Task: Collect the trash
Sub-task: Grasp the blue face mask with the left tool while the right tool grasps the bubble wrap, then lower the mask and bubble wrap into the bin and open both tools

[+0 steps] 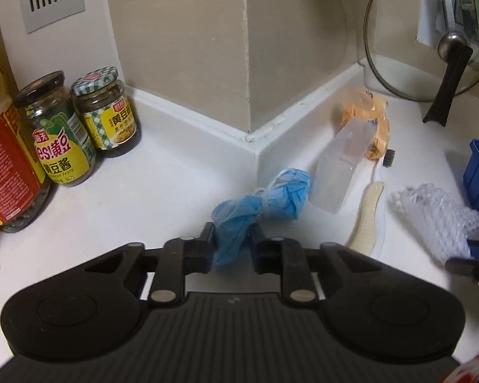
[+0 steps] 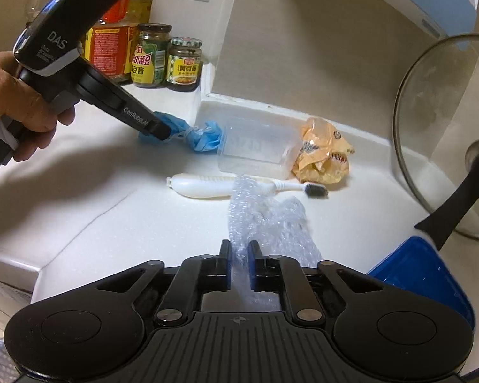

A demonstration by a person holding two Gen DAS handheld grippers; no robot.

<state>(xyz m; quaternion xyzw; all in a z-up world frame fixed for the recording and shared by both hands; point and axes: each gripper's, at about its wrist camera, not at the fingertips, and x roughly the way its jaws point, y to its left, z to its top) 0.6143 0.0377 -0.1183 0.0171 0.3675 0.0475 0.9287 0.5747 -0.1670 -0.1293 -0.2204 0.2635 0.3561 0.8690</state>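
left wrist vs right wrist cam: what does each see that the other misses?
Left wrist only: the left gripper from behind, shut on the blue face mask.
Right wrist only: the person's hand holding the left gripper, and the right gripper shut on bubble wrap.
Both: mask, clear plastic box, toothbrush, orange wrapper, sauce jars, glass lid, blue bin, white counter.
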